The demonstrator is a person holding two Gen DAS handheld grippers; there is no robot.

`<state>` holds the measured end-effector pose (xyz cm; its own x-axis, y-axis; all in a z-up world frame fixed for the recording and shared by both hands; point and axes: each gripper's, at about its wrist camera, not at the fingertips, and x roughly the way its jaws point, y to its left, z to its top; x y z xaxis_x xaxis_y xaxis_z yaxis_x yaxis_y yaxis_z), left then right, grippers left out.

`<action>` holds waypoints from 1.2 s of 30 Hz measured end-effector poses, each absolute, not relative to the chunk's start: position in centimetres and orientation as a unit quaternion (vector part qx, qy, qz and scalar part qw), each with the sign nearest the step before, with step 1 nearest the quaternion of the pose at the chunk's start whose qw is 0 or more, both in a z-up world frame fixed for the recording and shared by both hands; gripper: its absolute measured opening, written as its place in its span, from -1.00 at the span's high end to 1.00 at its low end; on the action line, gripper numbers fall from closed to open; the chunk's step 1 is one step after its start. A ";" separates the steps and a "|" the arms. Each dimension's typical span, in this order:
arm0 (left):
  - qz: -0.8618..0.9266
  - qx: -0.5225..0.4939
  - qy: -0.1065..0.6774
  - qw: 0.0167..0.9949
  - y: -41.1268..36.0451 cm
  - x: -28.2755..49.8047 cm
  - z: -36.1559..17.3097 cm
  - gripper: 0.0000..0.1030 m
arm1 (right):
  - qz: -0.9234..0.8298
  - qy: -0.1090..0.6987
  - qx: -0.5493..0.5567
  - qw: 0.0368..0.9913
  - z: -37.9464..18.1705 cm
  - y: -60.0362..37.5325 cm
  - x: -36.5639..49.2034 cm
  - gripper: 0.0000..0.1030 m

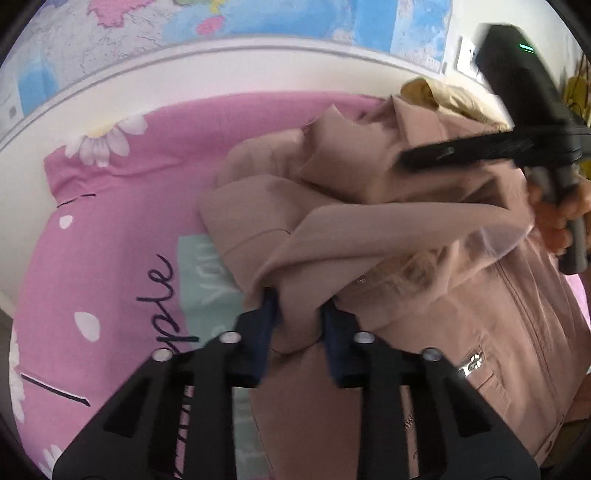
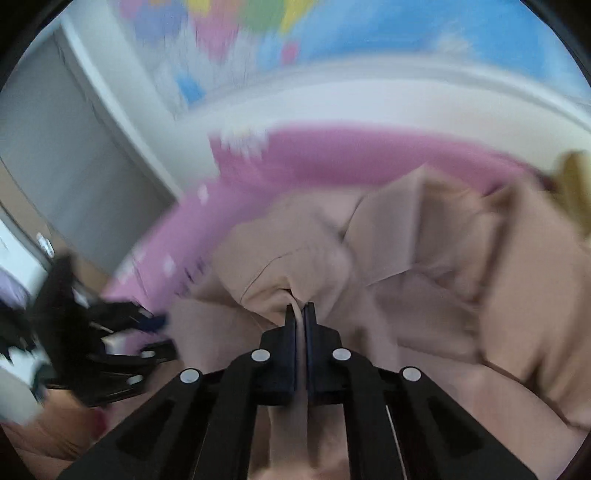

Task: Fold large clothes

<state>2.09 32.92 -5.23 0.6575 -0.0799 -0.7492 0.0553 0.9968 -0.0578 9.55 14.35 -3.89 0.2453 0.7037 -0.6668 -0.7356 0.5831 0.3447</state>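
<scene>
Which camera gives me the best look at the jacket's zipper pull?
The left wrist view: the silver zipper pull glints sharply on the tan jacket, lower right of the left claw. The right wrist view is motion-blurred, showing only bunched fabric at the right claw, no zipper pull.

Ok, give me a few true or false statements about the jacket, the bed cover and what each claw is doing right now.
1. The dusty-pink zip-up jacket lies on a pink bedsheet printed with white daisies. True.
2. The left claw is clamped flat with nothing in it. False: jacket fabric is bunched between its blue pads.
3. The right claw is shut on jacket fabric. True.
4. The jacket is folded into a neat rectangle. False: it is crumpled.
5. A colourful map hangs on the wall behind. True.
</scene>
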 end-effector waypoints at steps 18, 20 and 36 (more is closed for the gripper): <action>-0.088 0.108 0.367 0.920 30.4 -2.8 -3.0 -0.18 | 0.369 0.436 -0.004 0.821 -8.5 -6.9 -0.9 -0.03; -0.084 0.125 0.373 0.916 29.8 -1.4 -3.5 -0.18 | 0.357 0.390 -0.003 0.849 -6.8 -8.0 -1.6 -0.24; -0.060 0.142 0.415 0.897 29.5 -4.6 -6.7 0.78 | 0.344 0.414 -0.090 0.838 -10.4 -4.5 0.2 -0.59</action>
<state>-4.60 29.45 -6.68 0.6482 0.0098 -0.7614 0.2258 0.9525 0.2044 0.22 -4.55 -10.39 0.4200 0.5017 -0.7563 -0.6508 0.7473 0.1343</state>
